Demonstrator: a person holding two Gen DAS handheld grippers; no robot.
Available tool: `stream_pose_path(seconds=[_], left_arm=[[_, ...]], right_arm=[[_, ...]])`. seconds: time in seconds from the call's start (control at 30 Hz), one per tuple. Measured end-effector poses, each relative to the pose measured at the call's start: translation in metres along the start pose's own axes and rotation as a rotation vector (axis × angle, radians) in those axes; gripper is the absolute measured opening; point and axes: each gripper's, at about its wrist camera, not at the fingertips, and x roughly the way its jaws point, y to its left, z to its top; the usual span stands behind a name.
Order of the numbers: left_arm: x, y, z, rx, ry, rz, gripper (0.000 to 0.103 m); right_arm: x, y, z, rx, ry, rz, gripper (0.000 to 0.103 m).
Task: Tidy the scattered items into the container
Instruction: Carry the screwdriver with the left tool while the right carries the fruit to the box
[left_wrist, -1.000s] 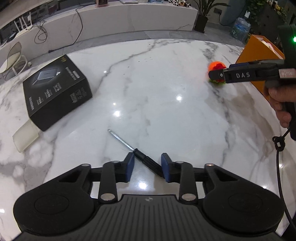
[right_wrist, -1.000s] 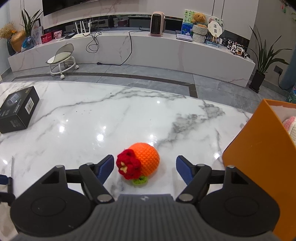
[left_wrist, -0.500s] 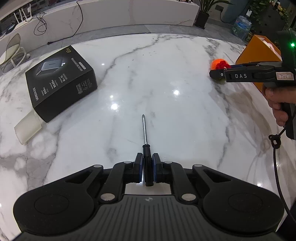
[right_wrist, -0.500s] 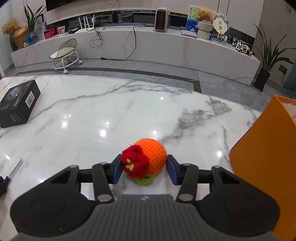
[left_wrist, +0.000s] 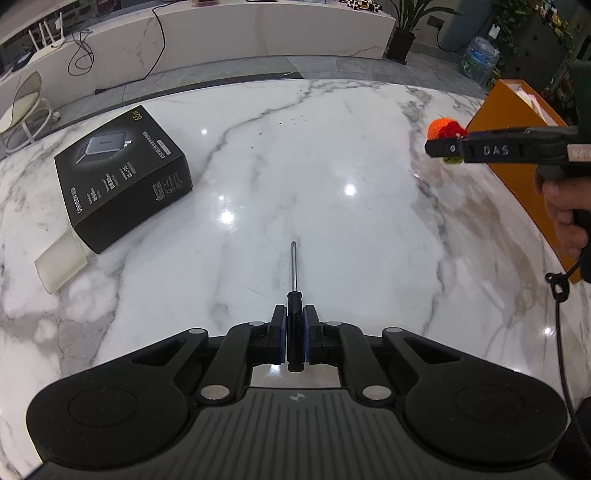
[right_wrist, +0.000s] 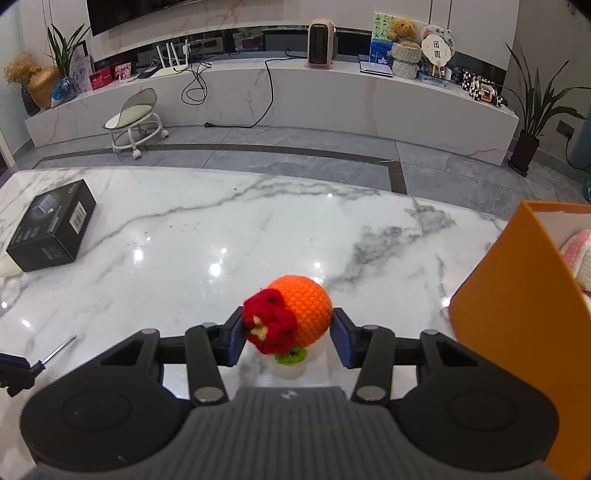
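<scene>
Marble table (left_wrist: 332, 155), glossy, likely slick. Orange container (right_wrist: 517, 332) at right edge. Right gripper (right_wrist: 286, 334) clamps crochet ball (right_wrist: 303, 314) w/ both pads: soft, light, squashes. Left gripper (left_wrist: 294, 338) is closed on screwdriver (left_wrist: 294, 306) handle; stiff, thin, shaft sticks fwd.

Black-handled screwdriver (left_wrist: 294, 314) pointing away, crocheted orange ball (right_wrist: 301, 314) with red flower, beside orange container (right_wrist: 517, 314).

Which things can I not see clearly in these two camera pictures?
- Orange container: right wrist view, cut by the right edge; its contents mostly hidden by its wall.
- Crocheted orange toy: left wrist view, half hidden behind the right gripper.
- Screwdriver: right wrist view, handle hidden by left gripper.
</scene>
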Motion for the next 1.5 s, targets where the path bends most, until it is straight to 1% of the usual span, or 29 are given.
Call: stream_pose_path(seconds=[0.27, 0.43, 0.53, 0.7, 0.83, 1.03, 1.17, 1.33, 1.5], left_arm=[[-0.010, -0.013, -0.002, 0.032, -0.017, 0.010, 0.010], [-0.010, -0.017, -0.003, 0.052, -0.005, 0.025, 0.010], [-0.014, -0.018, 0.000, 0.051, -0.013, 0.035, 0.010], [-0.022, -0.024, 0.004, 0.057, -0.019, 0.044, 0.010], [-0.036, -0.037, 0.015, 0.077, -0.051, 0.044, 0.010], [-0.065, -0.072, 0.042, 0.139, -0.115, 0.049, 0.010], [-0.085, -0.101, 0.064, 0.168, -0.155, 0.010, 0.010], [-0.106, -0.145, 0.095, 0.224, -0.218, -0.012, 0.010], [-0.112, -0.199, 0.117, 0.303, -0.259, -0.047, 0.010]], right_arm=[[-0.024, -0.006, -0.003, -0.001, -0.021, 0.002, 0.051], [-0.038, -0.009, -0.006, -0.014, -0.022, 0.006, 0.051], [-0.049, -0.010, -0.006, -0.027, -0.027, 0.008, 0.051], [-0.079, -0.015, -0.003, -0.026, -0.070, 0.002, 0.051], [-0.103, -0.027, -0.004, 0.012, -0.104, 0.003, 0.051], [-0.133, -0.049, -0.009, 0.066, -0.156, -0.017, 0.051], [-0.153, -0.065, -0.012, 0.094, -0.198, -0.046, 0.051], [-0.181, -0.088, -0.017, 0.137, -0.242, -0.092, 0.051], [-0.208, -0.118, -0.027, 0.198, -0.286, -0.152, 0.051]])
